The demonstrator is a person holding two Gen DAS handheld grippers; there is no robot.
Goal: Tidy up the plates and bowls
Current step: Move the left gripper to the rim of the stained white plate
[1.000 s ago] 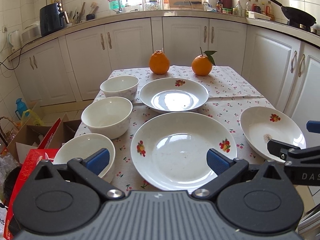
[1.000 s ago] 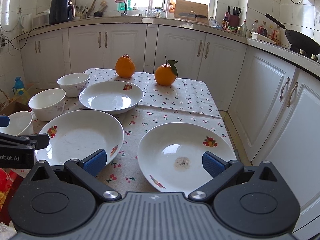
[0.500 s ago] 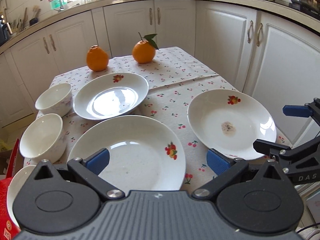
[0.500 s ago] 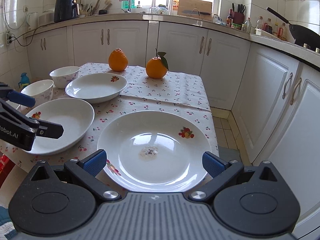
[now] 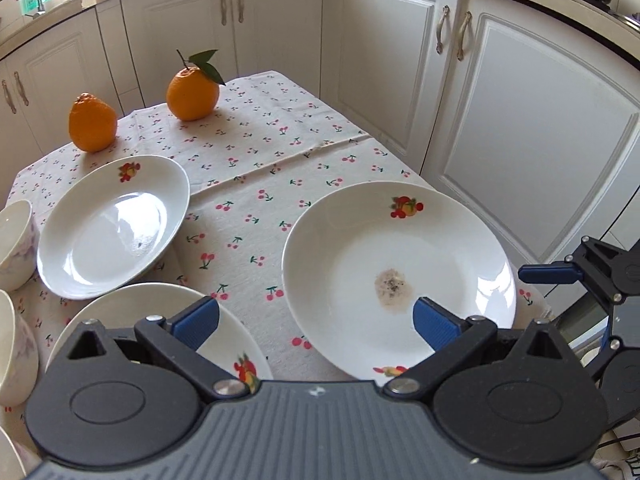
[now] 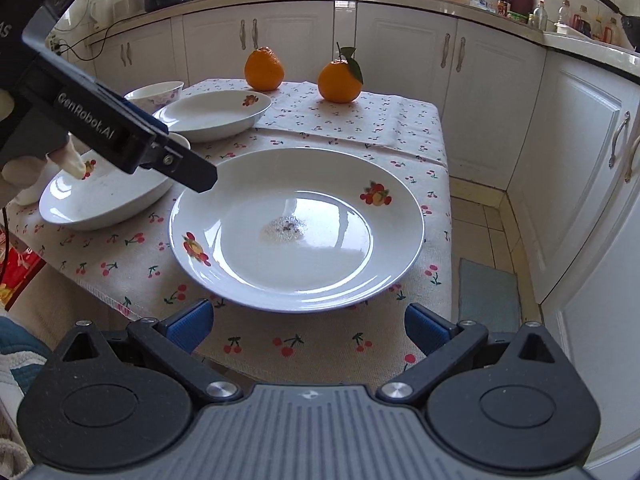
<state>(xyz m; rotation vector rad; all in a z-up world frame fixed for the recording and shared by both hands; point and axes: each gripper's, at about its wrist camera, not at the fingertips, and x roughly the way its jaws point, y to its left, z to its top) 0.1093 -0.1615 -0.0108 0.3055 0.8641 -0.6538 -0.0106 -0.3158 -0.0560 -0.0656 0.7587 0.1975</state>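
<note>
A white plate with a small grey stain point(image 5: 400, 264) point(image 6: 298, 228) lies at the table's near right corner. My left gripper point(image 5: 316, 322) is open and empty, hovering over the gap between this plate and a second plate point(image 5: 160, 320) point(image 6: 104, 196). My right gripper point(image 6: 306, 326) is open and empty just in front of the stained plate's near rim. A third plate point(image 5: 112, 224) point(image 6: 214, 114) lies further back. White bowls point(image 5: 12, 240) point(image 6: 154, 94) stand along the left edge, mostly cut off.
Two oranges point(image 5: 92, 122) point(image 5: 193, 94) sit at the far end of the cherry-print tablecloth point(image 5: 256, 152). White cabinets point(image 5: 500, 120) stand close on the right. The left gripper's body point(image 6: 112, 132) crosses the right wrist view above the second plate.
Both grippers have moved in toward the stained plate. The left gripper swung right, and the right gripper came closer and lower to the plate's near rim.
</note>
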